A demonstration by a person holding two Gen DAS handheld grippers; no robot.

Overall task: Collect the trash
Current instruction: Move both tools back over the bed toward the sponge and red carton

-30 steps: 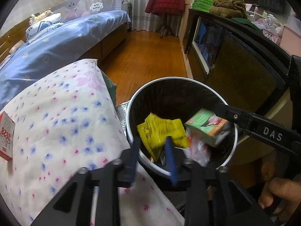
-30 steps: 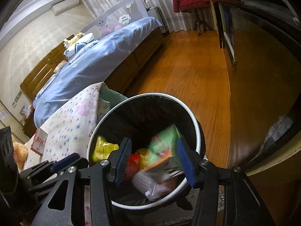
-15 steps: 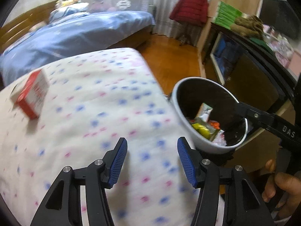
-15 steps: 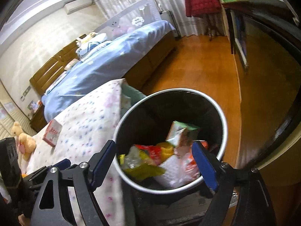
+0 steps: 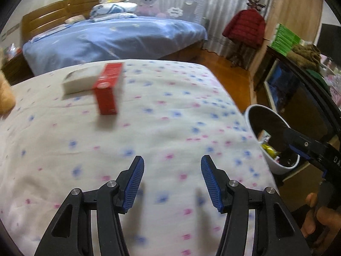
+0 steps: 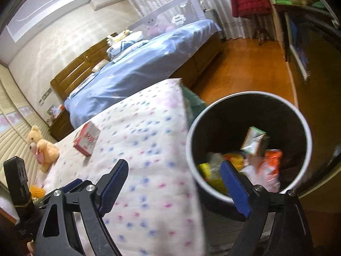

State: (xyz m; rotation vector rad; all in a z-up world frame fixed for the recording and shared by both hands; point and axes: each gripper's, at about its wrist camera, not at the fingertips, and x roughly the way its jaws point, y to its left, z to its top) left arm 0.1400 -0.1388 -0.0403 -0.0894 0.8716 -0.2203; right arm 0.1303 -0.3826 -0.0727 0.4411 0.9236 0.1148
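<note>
Nearest us, our left gripper [image 5: 172, 181] hangs over the floral bedspread [image 5: 170, 132] with jaws apart and nothing between them, while our right gripper [image 6: 173, 183] is opening, empty, by the trash bin [image 6: 308, 140] at two o'clock. Farther at eleven o'clock the red-and-white box [image 5: 106, 85] lies on the bedspread; wrappers and a green carton [image 6: 254, 137] sit inside the bin.

Left gripper [image 5: 172, 181], right gripper [image 6: 173, 184]: black frames, ribbed blue pads, silver screws
</note>
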